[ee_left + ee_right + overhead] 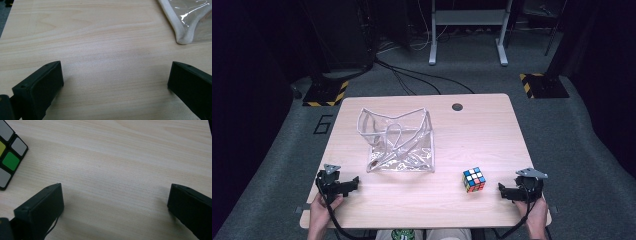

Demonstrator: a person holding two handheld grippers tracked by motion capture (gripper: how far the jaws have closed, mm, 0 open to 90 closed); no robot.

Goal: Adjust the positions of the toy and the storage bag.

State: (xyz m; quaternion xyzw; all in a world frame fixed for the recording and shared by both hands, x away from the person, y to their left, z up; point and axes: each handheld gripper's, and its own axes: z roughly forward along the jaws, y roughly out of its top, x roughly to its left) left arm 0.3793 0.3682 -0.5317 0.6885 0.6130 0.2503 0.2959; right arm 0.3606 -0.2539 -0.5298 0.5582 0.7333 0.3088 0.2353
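A clear plastic pouch with white trim stands open on the wooden table, left of centre. A scrambled colour cube sits near the front right. My left gripper rests at the front left, held by a hand, its jaws wide apart over bare wood; in the left gripper view a corner of the pouch lies ahead to the right. My right gripper rests at the front right, just right of the cube, open. The right gripper view has the cube at its left edge.
A round cable hole sits near the table's far edge. Beyond the table are stand bases with yellow-black tape, floor cables and a white frame's legs. Bare wood lies between pouch and cube.
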